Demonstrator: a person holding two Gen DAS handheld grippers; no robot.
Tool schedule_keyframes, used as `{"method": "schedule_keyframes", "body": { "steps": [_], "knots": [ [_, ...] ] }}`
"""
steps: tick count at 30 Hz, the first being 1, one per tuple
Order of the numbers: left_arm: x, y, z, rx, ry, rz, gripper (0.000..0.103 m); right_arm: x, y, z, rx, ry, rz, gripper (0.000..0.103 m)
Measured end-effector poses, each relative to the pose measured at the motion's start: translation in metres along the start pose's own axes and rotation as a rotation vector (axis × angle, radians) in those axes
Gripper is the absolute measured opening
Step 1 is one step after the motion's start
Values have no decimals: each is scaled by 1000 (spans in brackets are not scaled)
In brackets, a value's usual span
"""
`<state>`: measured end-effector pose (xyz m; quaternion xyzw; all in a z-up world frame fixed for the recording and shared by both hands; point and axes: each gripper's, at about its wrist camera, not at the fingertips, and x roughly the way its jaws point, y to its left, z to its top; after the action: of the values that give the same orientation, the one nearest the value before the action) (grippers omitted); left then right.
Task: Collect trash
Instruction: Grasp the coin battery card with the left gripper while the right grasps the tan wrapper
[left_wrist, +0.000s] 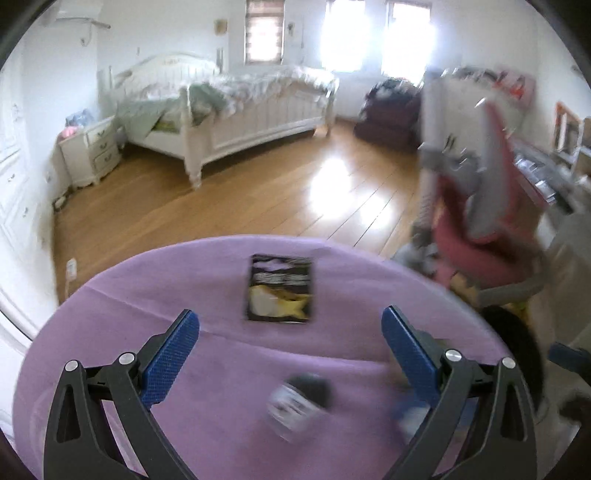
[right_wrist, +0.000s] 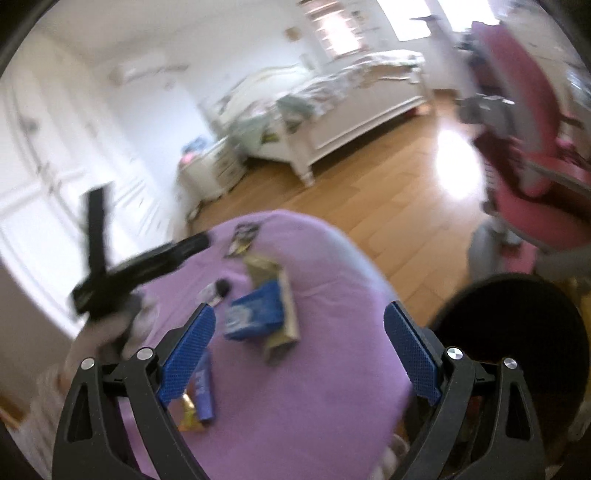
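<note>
A round table with a purple cloth (left_wrist: 207, 369) holds trash. A black snack packet (left_wrist: 279, 288) lies flat beyond my left gripper (left_wrist: 290, 325), which is open and empty above the cloth. A small black-and-white wrapper (left_wrist: 297, 402) lies between its jaws, blurred. In the right wrist view my right gripper (right_wrist: 299, 325) is open and empty over the cloth (right_wrist: 314, 387). A blue box (right_wrist: 255, 314) on a tan wrapper (right_wrist: 288, 306) lies ahead of it. A blue and gold wrapper (right_wrist: 201, 395) lies by the left finger. The black packet (right_wrist: 243, 238) shows at the far edge.
A black bin (right_wrist: 517, 332) stands right of the table. The other gripper (right_wrist: 147, 262) reaches in from the left, blurred. A pink chair (left_wrist: 480, 221), a white bed (left_wrist: 240, 110), a nightstand (left_wrist: 92, 151) and wooden floor (left_wrist: 295, 184) lie beyond.
</note>
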<state>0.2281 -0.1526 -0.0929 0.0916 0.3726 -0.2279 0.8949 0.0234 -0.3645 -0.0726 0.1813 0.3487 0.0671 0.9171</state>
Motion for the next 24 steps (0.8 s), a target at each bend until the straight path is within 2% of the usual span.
{"method": "schedule_keyframes", "body": {
  "steps": [2, 5, 8, 11, 12, 13, 15, 18, 24],
  "knots": [
    [16, 4, 4, 21, 33, -2, 98, 13, 14, -1, -68, 43, 1, 87],
    [33, 0, 8, 58, 60, -7, 98, 37, 30, -6, -157, 114, -47, 78],
    [50, -6, 14, 95, 74, 11, 98, 52, 29, -10, -176, 156, -70, 72],
    [63, -5, 16, 94, 85, 4, 98, 58, 26, -16, -182, 181, -73, 72],
    [68, -3, 16, 97, 93, 16, 93, 59, 25, -17, -185, 184, -76, 72],
    [70, 3, 17, 69, 101, -9, 87, 60, 26, -19, -192, 179, -77, 71],
    [67, 8, 18, 23, 90, -10, 71, 59, 26, -21, -192, 178, -72, 70],
    [62, 9, 16, 32, 82, -17, 58, 53, 20, -20, -154, 167, -50, 70],
    [45, 20, -1, -15, 90, -72, 58, 45, 12, -19, -102, 153, -33, 66]
  ]
}}
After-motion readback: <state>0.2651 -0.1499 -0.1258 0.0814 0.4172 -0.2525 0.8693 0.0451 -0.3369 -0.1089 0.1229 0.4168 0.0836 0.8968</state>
